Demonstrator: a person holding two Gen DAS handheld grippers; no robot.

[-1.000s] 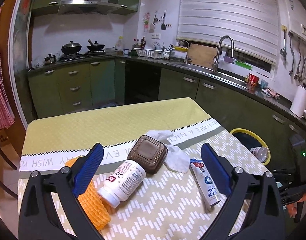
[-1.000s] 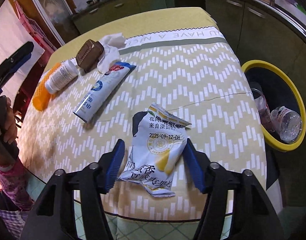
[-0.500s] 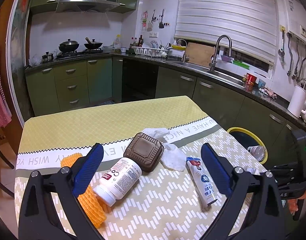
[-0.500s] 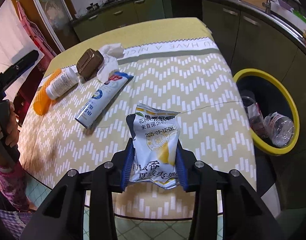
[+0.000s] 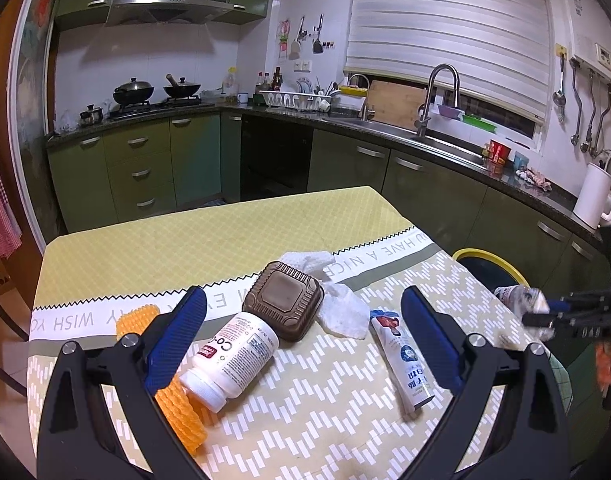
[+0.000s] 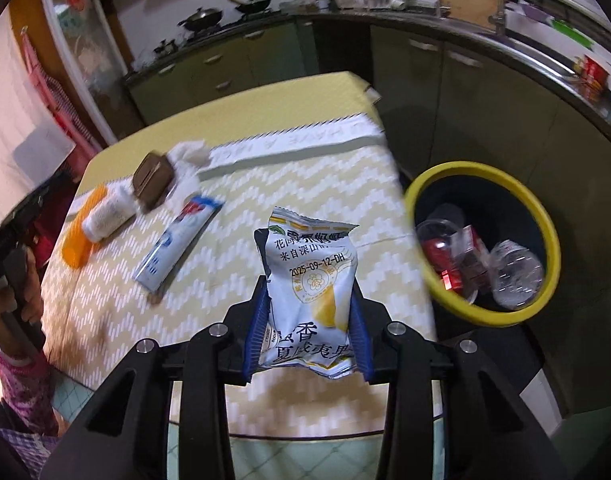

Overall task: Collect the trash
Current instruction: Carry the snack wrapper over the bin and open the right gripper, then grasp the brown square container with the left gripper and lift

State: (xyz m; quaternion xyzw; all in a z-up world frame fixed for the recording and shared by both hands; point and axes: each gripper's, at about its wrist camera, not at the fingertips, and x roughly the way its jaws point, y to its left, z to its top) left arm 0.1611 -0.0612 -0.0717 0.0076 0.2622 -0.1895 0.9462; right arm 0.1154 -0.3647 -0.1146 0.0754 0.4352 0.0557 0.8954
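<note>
Clamped between my right tongs (image 6: 308,322) is a pale blue-and-white snack packet (image 6: 311,286), gripped by its sides and held above the near edge of the worktop (image 6: 305,184); it carries Chinese characters I cannot fully read and the date "2025-09-12-DH". Just to its right, beside the worktop, stands the yellow-rimmed bin (image 6: 547,240), with a clear plastic bottle (image 6: 515,276) and some red packaging (too blurred to read) inside. My left tongs (image 5: 305,340) stand wide with nothing between the blue pads, hanging over the other litter. Under them lies a white pill bottle (image 5: 233,360) on its side, its label showing "Co-" and a small red tag, touching an orange foam net sleeve (image 5: 177,408). A brown ribbed box (image 5: 283,300) rests against the bottle, with a crumpled white tissue (image 5: 343,314) next to it, and a blue-and-white tube (image 5: 403,356) printed with Chinese text farther right. Across the yellow cloth runs a white band reading "WISH YOU" and "HAVE A NICE".
</note>
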